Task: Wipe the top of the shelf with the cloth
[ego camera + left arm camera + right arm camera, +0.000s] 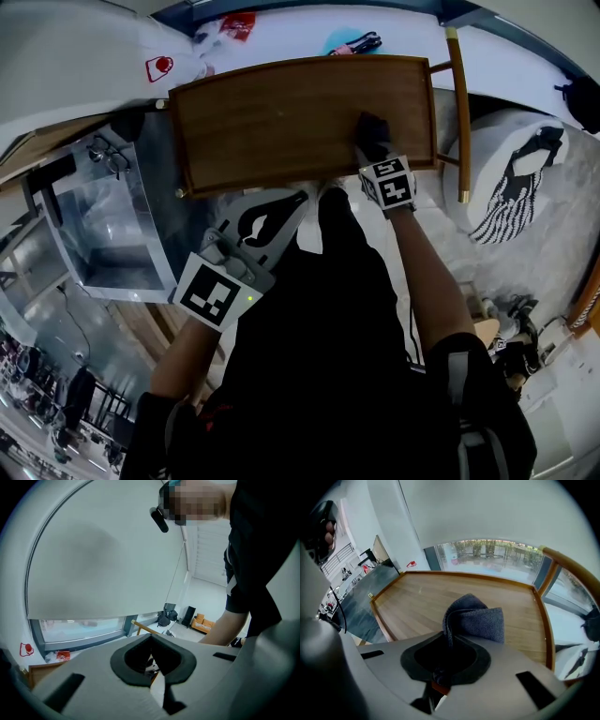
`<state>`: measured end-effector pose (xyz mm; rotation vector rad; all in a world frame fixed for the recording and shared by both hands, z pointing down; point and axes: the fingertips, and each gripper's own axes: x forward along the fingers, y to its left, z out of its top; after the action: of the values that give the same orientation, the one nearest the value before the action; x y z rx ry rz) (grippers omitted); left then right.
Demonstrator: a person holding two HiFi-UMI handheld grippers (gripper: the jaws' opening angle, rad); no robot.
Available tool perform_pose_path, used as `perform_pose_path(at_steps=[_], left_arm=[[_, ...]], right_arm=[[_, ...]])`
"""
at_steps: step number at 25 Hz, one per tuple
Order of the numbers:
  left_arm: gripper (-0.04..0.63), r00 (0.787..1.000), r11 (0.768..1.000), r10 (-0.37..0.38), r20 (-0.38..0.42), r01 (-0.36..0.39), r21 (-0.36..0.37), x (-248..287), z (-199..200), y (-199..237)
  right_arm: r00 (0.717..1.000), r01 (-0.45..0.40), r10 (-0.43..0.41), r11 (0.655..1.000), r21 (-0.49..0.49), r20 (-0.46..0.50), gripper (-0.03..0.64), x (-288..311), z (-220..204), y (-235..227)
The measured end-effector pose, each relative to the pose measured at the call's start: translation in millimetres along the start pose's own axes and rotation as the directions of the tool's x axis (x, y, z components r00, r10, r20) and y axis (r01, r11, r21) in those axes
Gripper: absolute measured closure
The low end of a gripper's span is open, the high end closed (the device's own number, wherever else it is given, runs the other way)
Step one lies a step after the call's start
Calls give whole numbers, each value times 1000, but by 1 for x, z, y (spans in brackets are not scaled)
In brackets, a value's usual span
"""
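There are two grippers. The left gripper (150, 638) is nearest, close by the person's body and away from the shelf. Its fingers (89, 677) are closed together with nothing between them.

Beside it, on the left, stands one clear box (103, 234). What is in it cannot be told.

The right gripper (447, 637) is farther out, over the shelf. Its fingers (379, 667) are closed tight on one dark blue-grey cloth (480, 620). The cloth is folded over and sticks out past the fingers. It lies on the top of the one wooden shelf (417, 597), near the right end and the near edge.

The shelf top has a low raised rim, like a tray. The cloth is the one thing on it.

To the right of the shelf sits one white bag (511, 178) with black stripes.

Farthest off is a white sill (281, 28). One red thing (239, 25) and one blue-green thing (349, 42) lie on it.
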<state>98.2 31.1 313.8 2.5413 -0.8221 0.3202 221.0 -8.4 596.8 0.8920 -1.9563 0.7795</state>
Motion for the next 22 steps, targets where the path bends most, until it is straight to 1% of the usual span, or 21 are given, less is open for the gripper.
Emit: perform_pose_path(at_steps=[6,12,18,22], left_arm=[[575,1000,1000,-26,-10,26,15,22,6,-15],[575,999,998,-47,-21,48,30,40,11,-27],[575,998,997,-65,-28,66,49,51,16,-37],[575,997,996,-67,-28,69,57,50,20,-39]], right_arm=[[999,43,-43,999,14,4,586,-15,-12,-34],[996,84,-85,995,57,17,586,-27,-22,-66],[991,131,-132,989,73,13,586,-39,-32,-92],[988,151,-152,984,91,12,586,-45,-33,-101]])
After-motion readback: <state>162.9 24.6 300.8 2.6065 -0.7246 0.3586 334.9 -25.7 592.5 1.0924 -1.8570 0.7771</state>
